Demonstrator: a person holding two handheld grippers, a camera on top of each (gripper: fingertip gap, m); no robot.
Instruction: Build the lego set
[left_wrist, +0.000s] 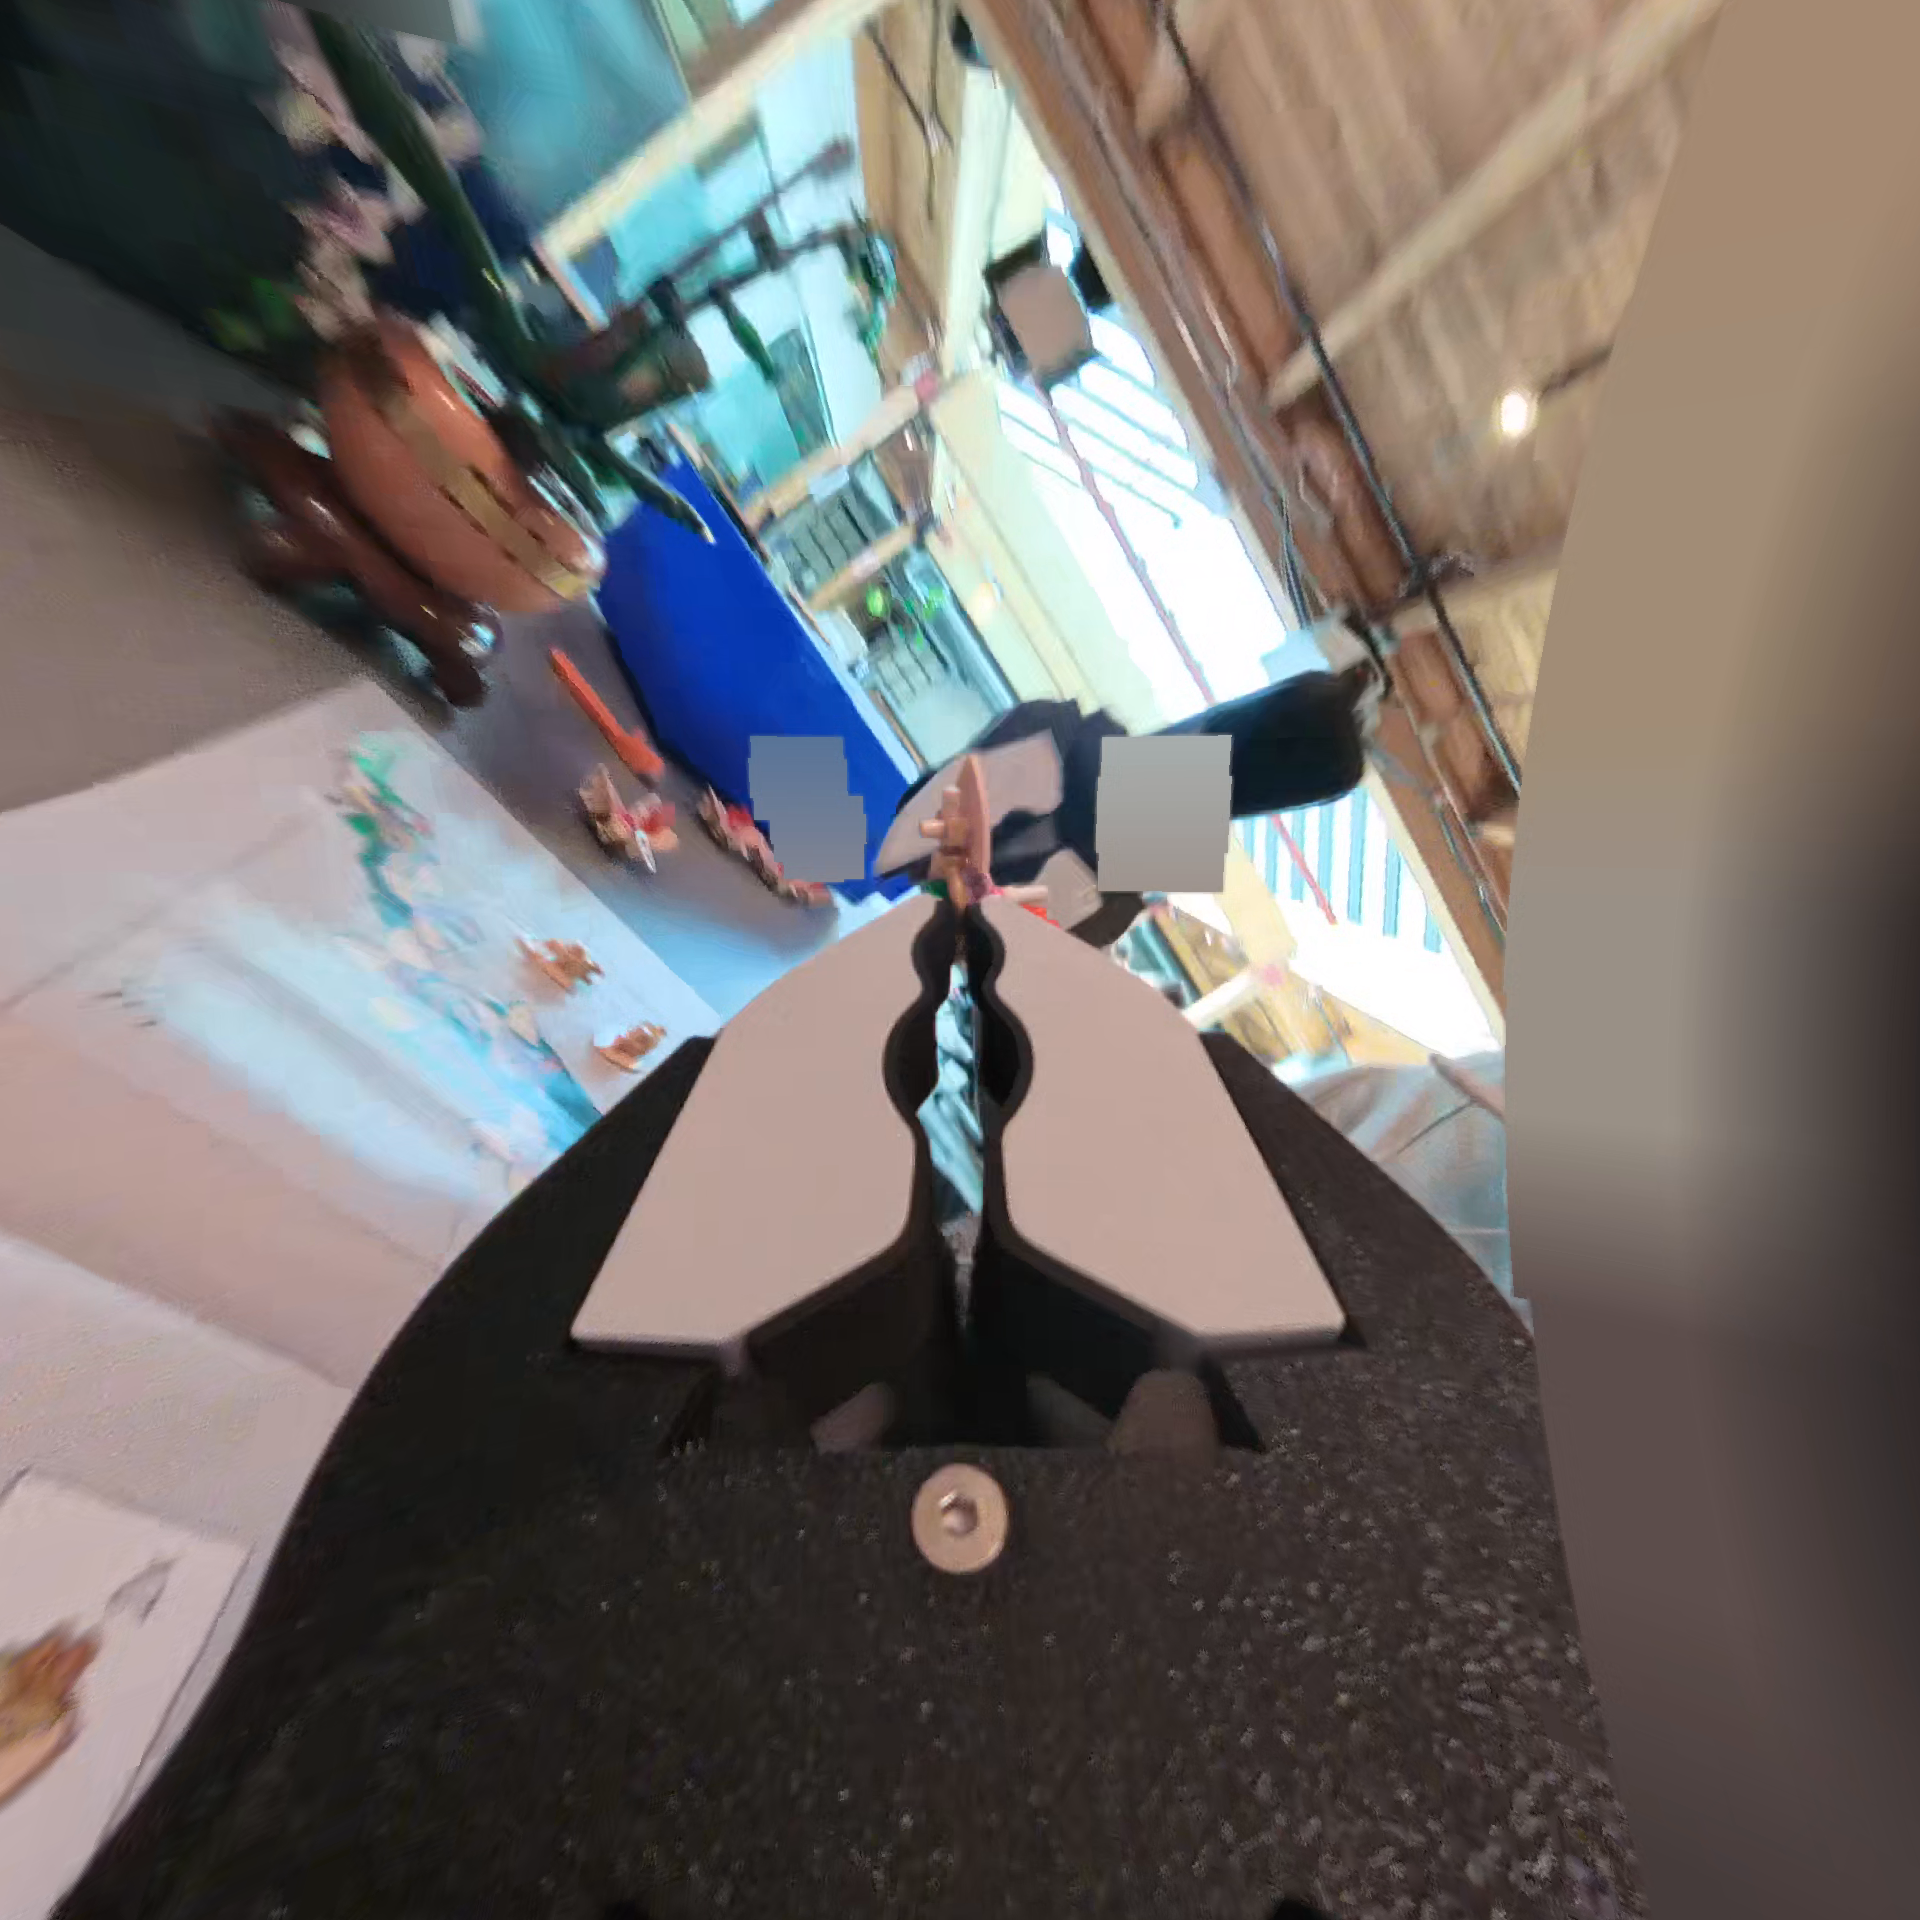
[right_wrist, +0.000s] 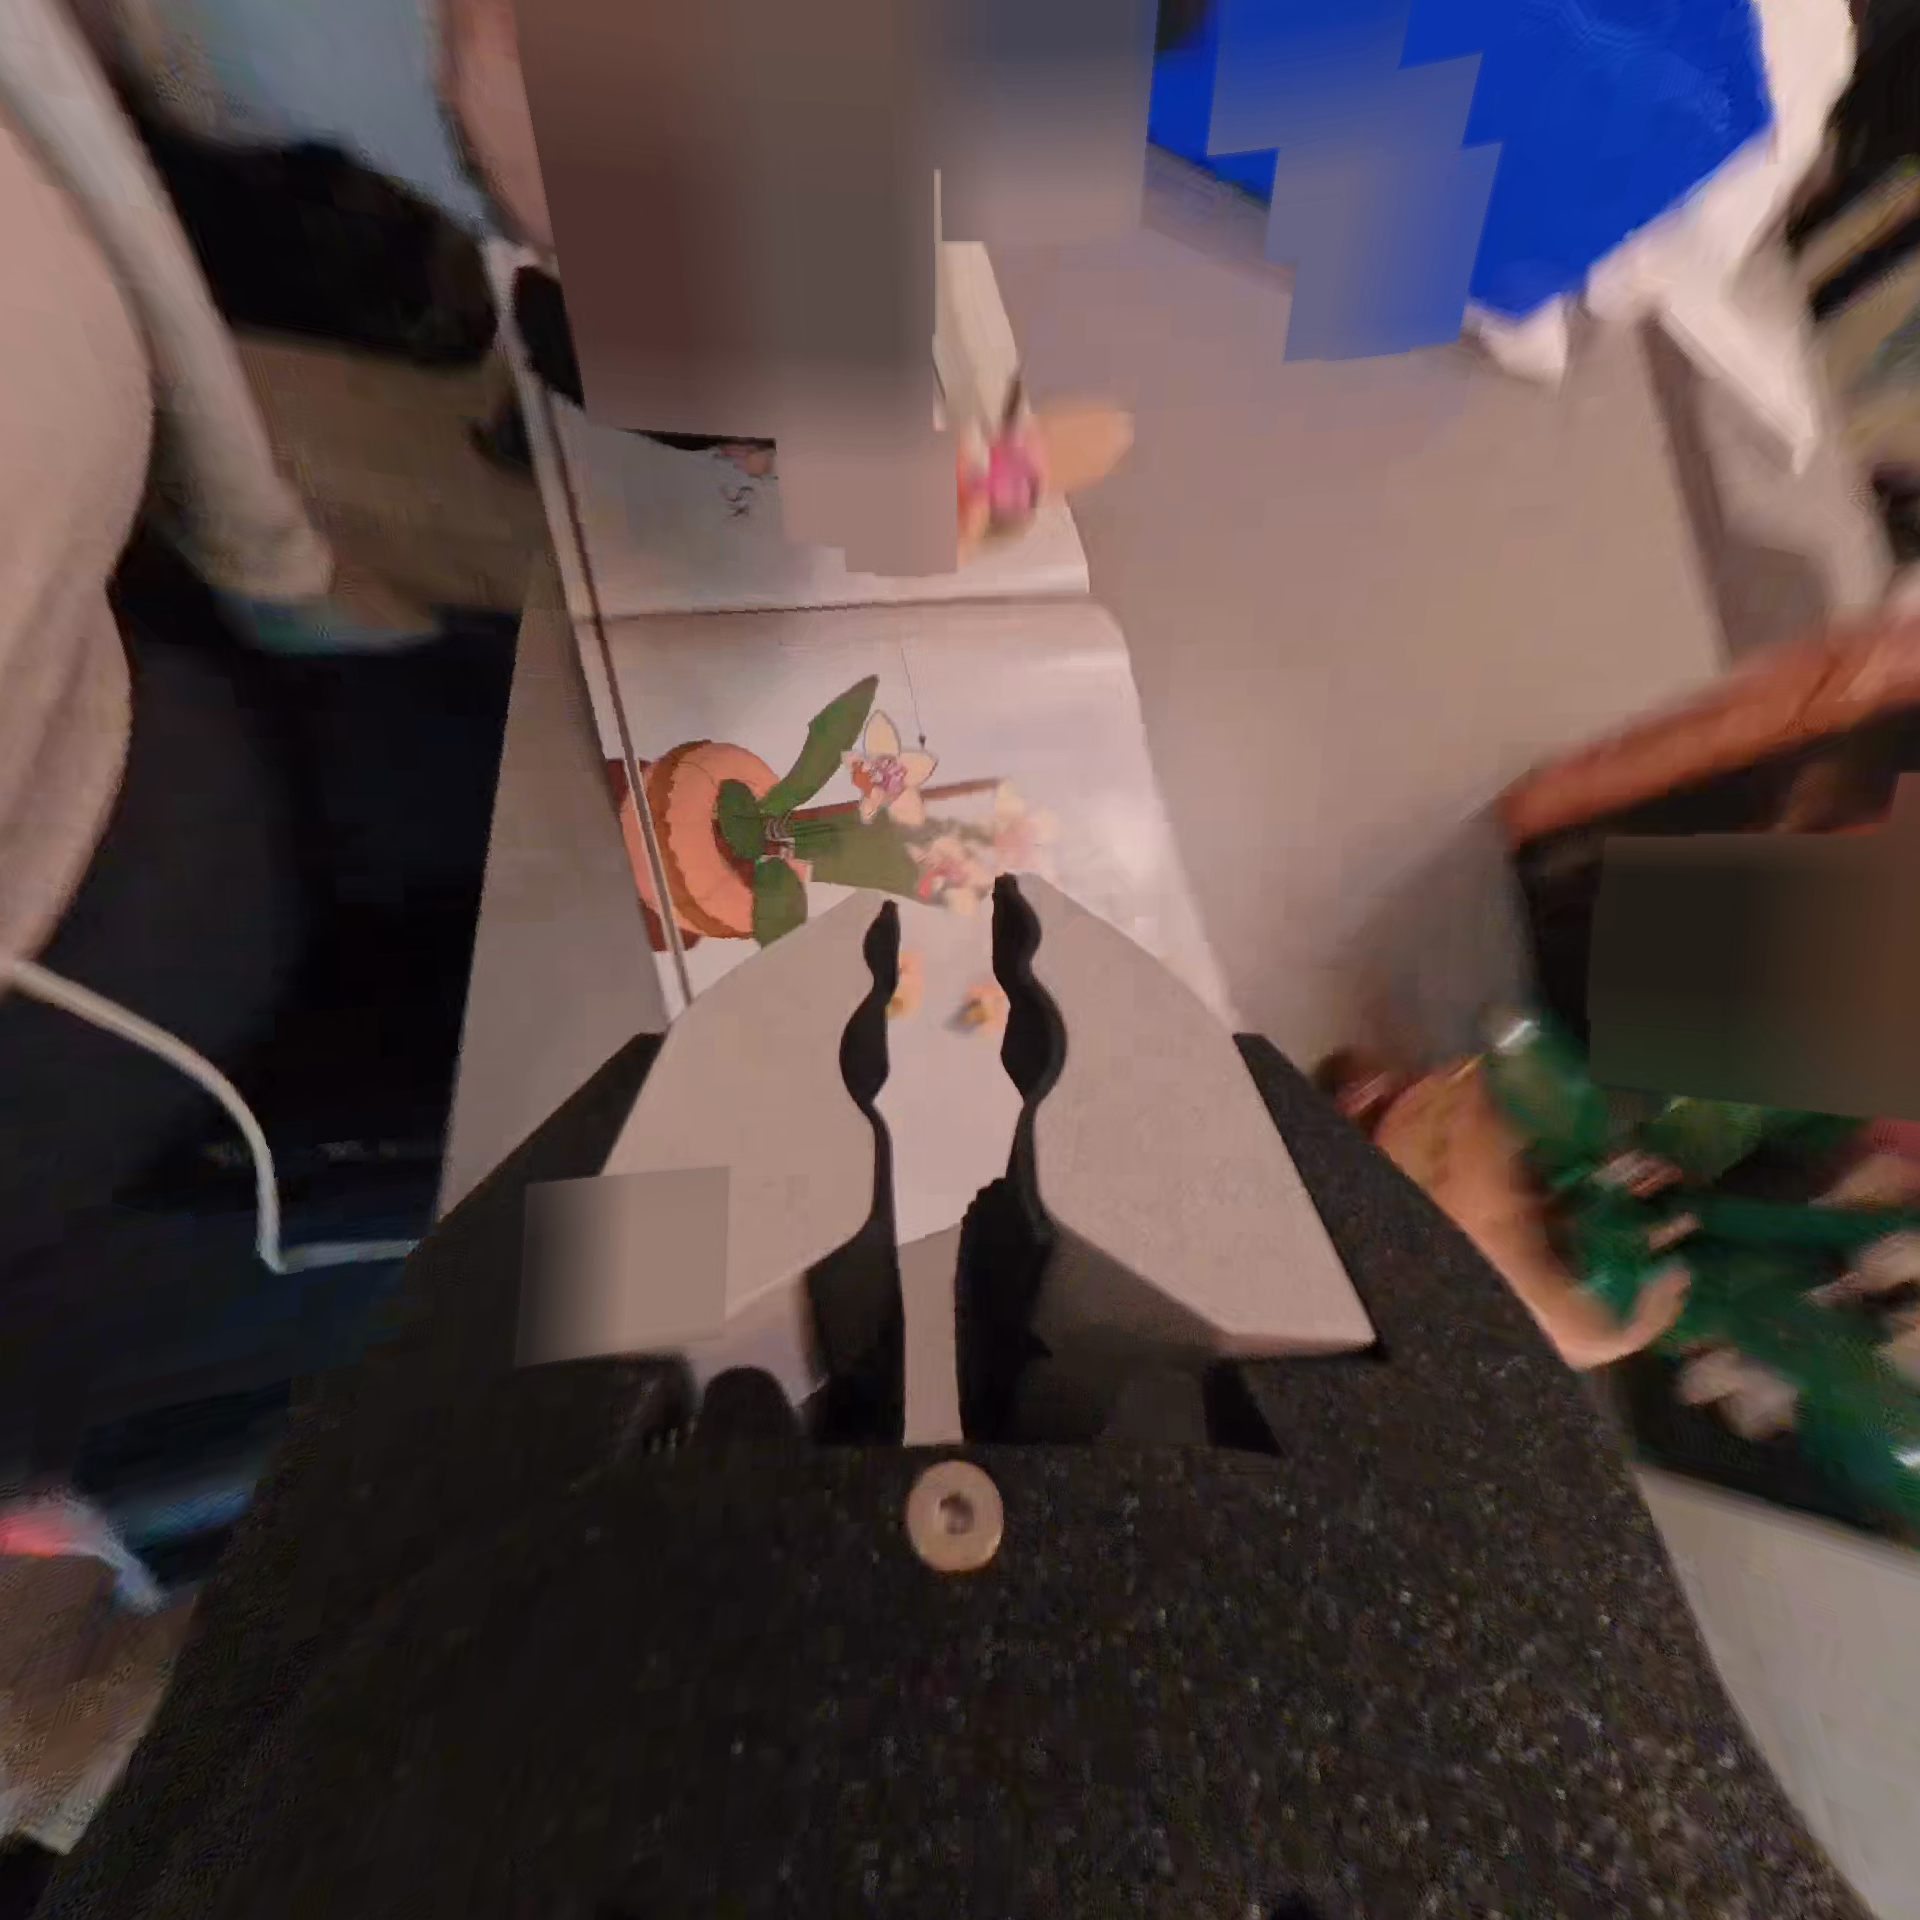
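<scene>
Pinching a small lego flower piece at their very tips, the fingers of the left gripper are almost closed; only a thin dark slit is between them. The piece stands out just beyond the tips, pale pink with a bit of green and purple, raised off the table. To the left of these fingers lies the open instruction booklet on the grey table, with two small tan pieces on its page. Farther left of the tips, three or four little flower pieces sit on the table, too blurred to count well. Beyond them stands the brown lego pot with dark green leaves, and behind it a blue panel. The room behind is tilted and smeared: wooden beams, bright windows.

The right gripper has its fingers narrowly apart and holds nothing. Between them two small pale pieces show on a booklet page. Just past the tips the page shows a printed picture of the pot with flowers. To the right of the fingers, green leaves and part of the brown pot are cut off by the edge and very blurred. Several mosaic patches hide the far part.
</scene>
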